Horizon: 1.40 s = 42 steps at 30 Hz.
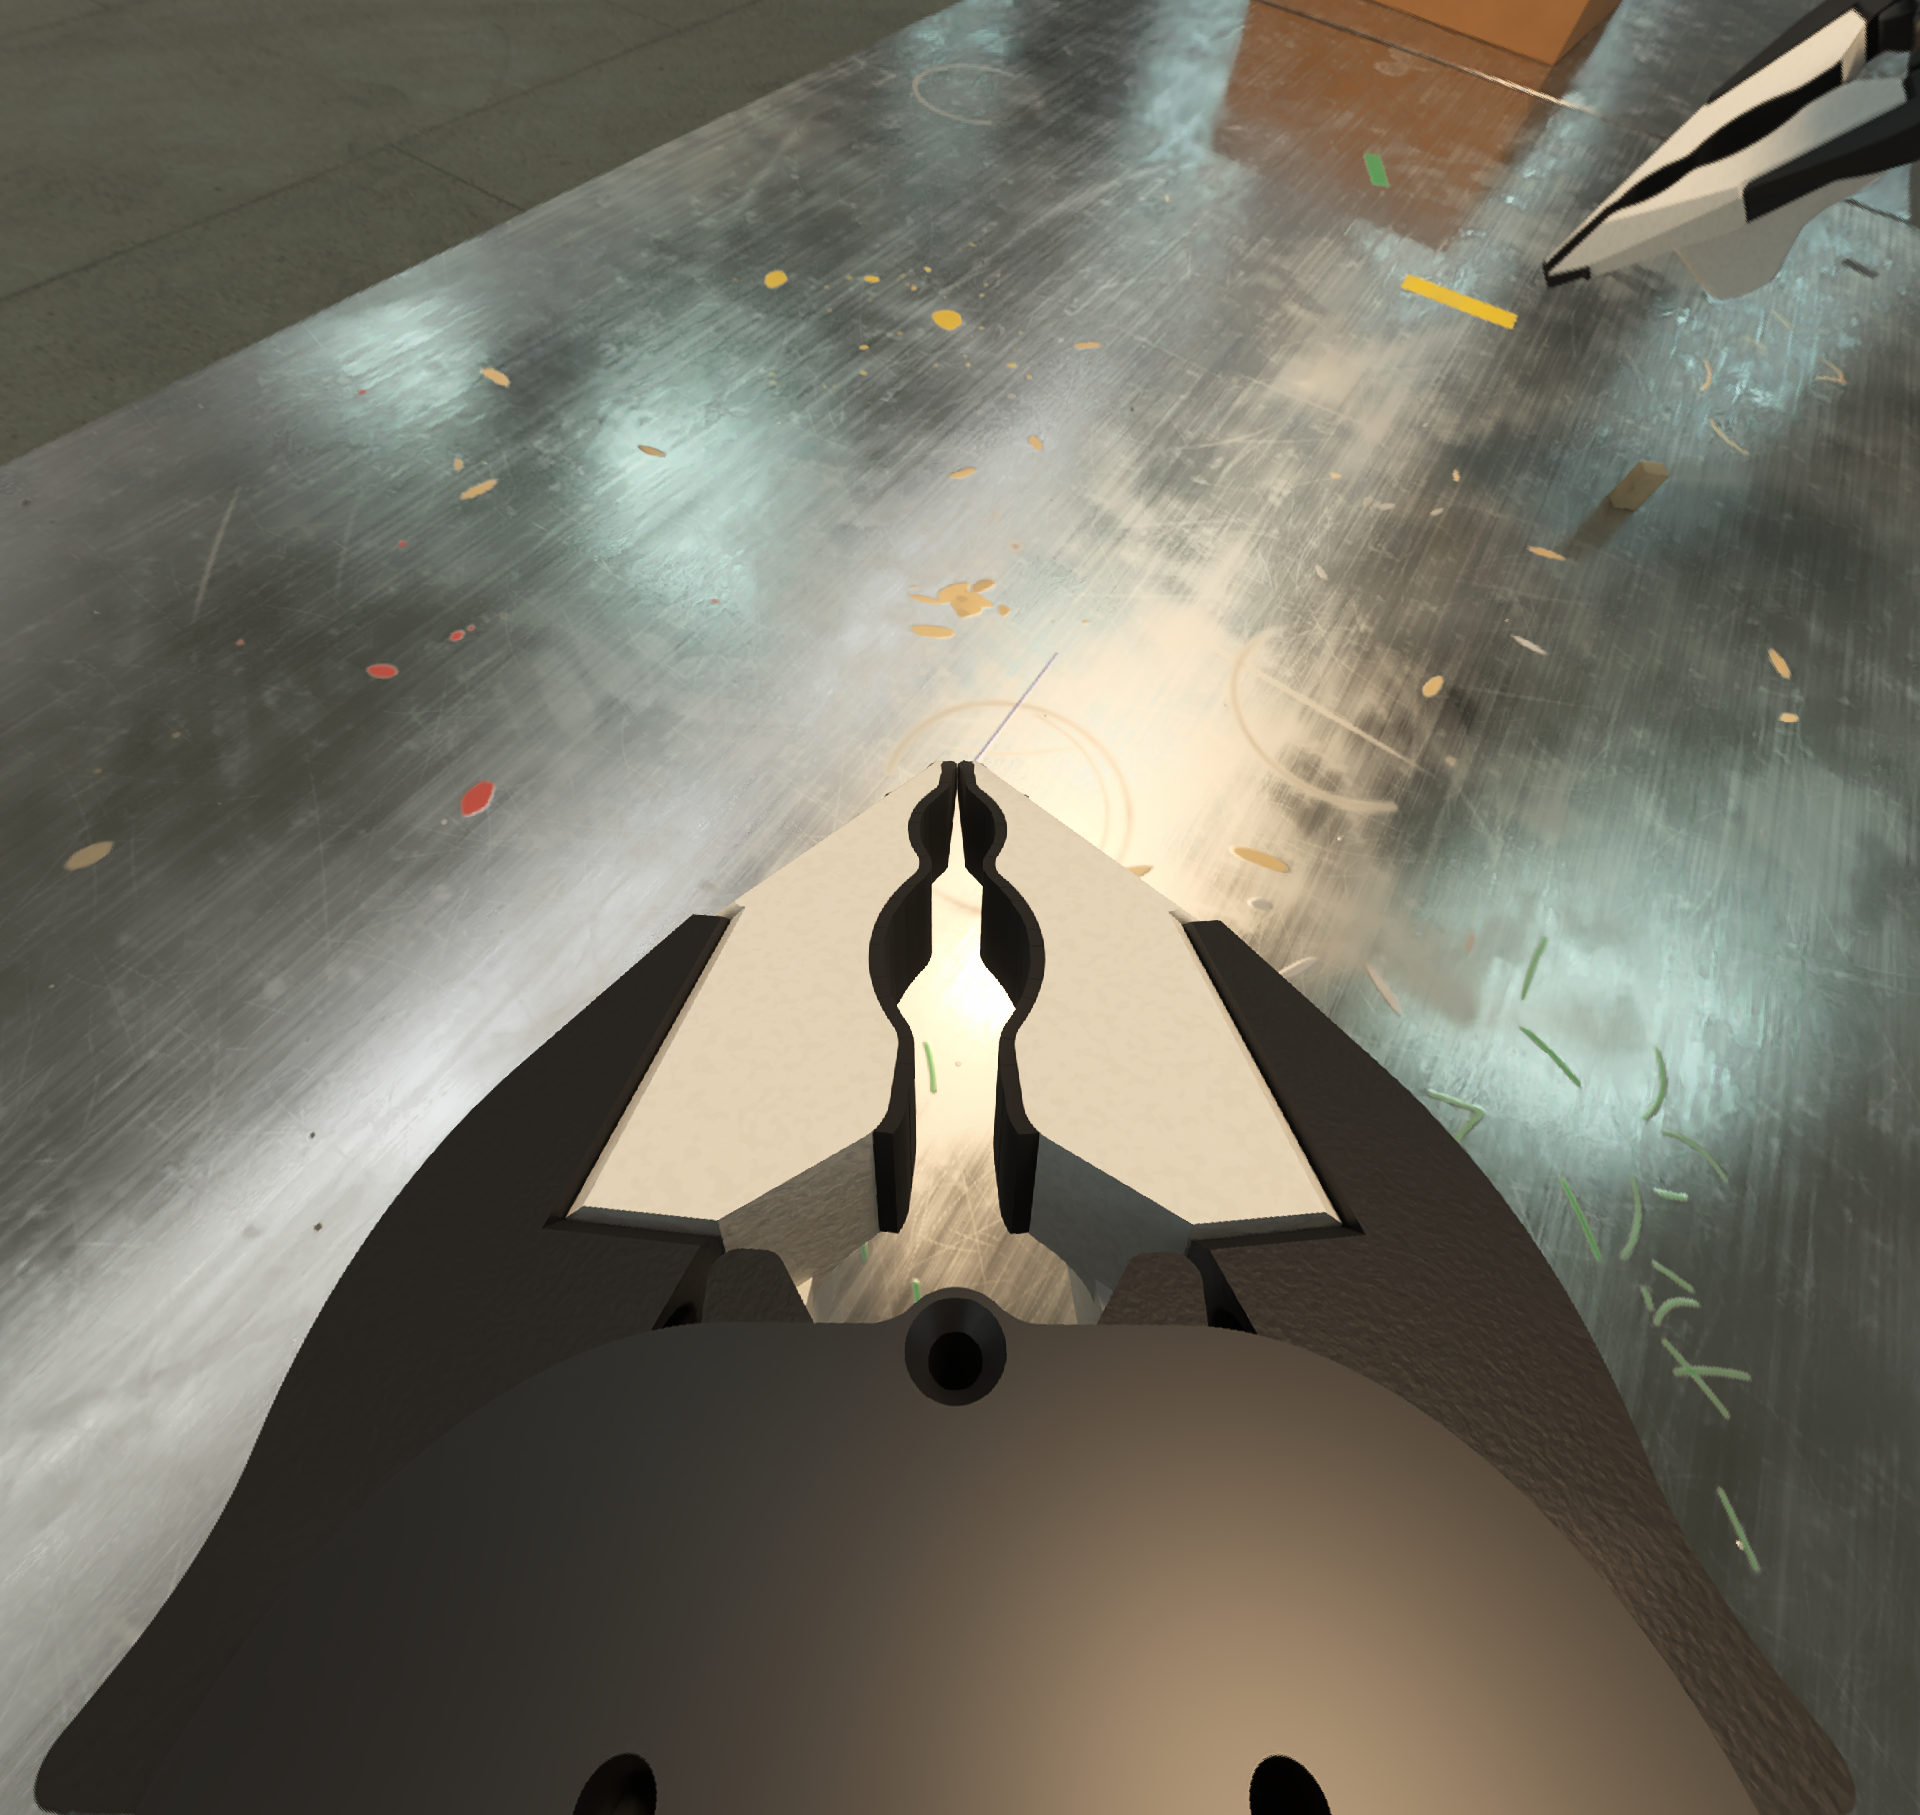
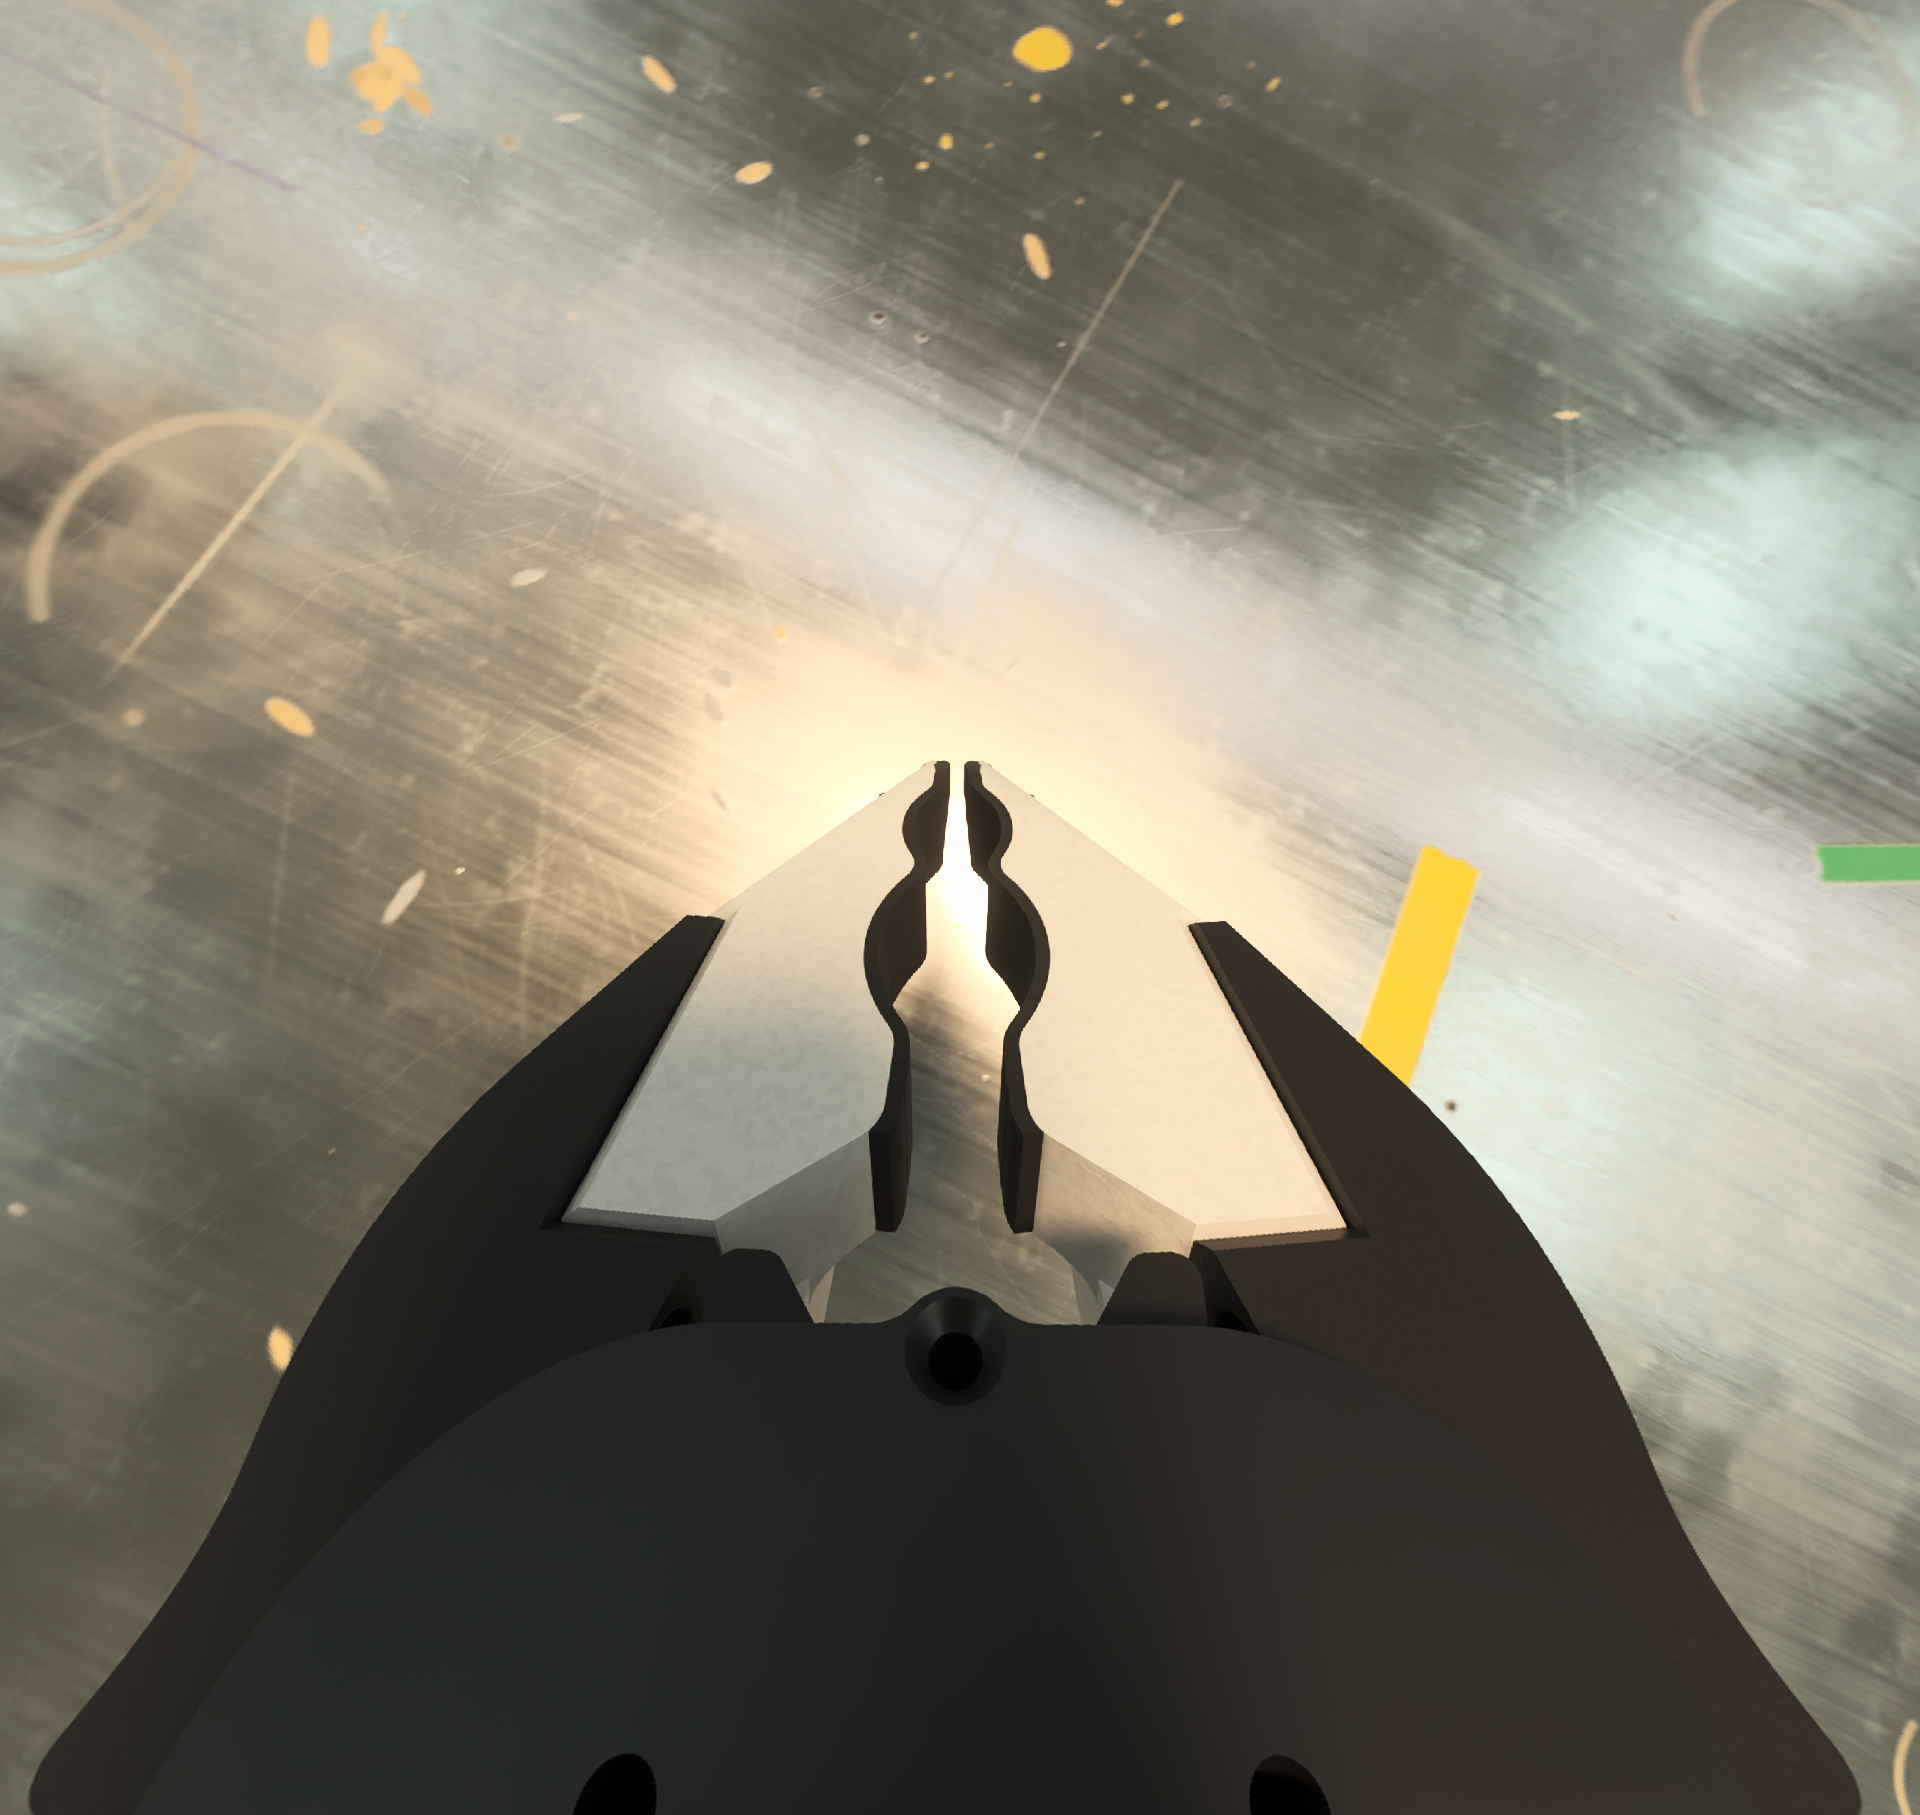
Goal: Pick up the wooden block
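Each gripper, left (image 1: 957,766) and right (image 2: 957,766), has a rounded dark housing with a central screw boss. Its fingers (image 1: 810,1017) are cream wedges in black frames. Their inner edges are wavy and black.

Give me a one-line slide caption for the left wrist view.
Left gripper shut above the scratched metal table; small wooden block and right gripper lie ahead right.
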Each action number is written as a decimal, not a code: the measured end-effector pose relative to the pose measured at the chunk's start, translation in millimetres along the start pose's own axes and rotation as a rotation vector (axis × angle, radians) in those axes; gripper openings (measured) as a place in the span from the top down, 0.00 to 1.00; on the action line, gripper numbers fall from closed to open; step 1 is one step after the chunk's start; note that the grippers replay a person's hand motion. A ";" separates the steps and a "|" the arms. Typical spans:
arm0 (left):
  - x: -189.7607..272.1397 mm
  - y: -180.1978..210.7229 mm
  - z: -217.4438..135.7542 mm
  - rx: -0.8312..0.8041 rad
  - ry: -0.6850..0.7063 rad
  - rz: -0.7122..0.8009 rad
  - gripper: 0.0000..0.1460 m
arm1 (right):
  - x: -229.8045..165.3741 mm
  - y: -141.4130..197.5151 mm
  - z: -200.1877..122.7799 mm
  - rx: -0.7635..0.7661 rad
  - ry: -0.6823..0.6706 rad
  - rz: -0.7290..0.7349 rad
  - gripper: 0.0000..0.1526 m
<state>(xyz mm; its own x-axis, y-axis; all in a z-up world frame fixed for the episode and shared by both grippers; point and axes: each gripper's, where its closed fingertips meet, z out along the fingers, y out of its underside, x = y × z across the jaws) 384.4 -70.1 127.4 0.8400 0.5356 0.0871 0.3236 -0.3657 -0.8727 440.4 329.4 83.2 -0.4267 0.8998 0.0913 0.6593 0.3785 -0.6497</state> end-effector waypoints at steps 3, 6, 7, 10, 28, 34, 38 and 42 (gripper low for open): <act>0.5 -4.5 -0.4 0.011 -0.009 -0.007 1.00 | -6.6 3.4 0.8 -0.018 -0.011 -0.022 1.00; 1.1 -9.1 -0.7 0.009 -0.016 -0.003 1.00 | -9.1 4.9 0.4 -0.035 -0.016 -0.023 0.99; 1.1 -10.6 -0.6 0.008 -0.019 0.003 1.00 | -10.1 5.6 0.2 -0.040 -0.022 -0.015 0.99; 0.5 -13.7 1.6 0.001 -0.025 0.019 1.00 | -16.8 6.7 -1.9 -0.047 -0.058 -0.033 1.00; 3.3 -15.2 18.9 -0.021 0.027 0.071 0.99 | -10.5 63.7 -89.6 -0.443 -0.065 -0.080 0.87; 4.0 -15.6 16.6 -0.010 0.030 0.086 0.99 | -39.2 81.1 -61.4 -0.555 -0.046 -0.109 0.87; 4.9 -16.7 12.7 0.010 0.034 0.089 0.99 | -49.8 94.9 -32.8 -0.632 -0.061 -0.193 0.89; 5.8 -14.5 8.2 0.022 0.040 0.087 0.99 | -44.5 111.7 -25.3 -0.721 -0.077 -0.153 0.92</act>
<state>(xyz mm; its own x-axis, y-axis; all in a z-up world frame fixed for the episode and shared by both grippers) 381.0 -55.5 136.7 0.8814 0.4713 0.0299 0.2400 -0.3925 -0.8879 548.7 337.1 25.7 -0.5715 0.8176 0.0704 0.8204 0.5713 0.0258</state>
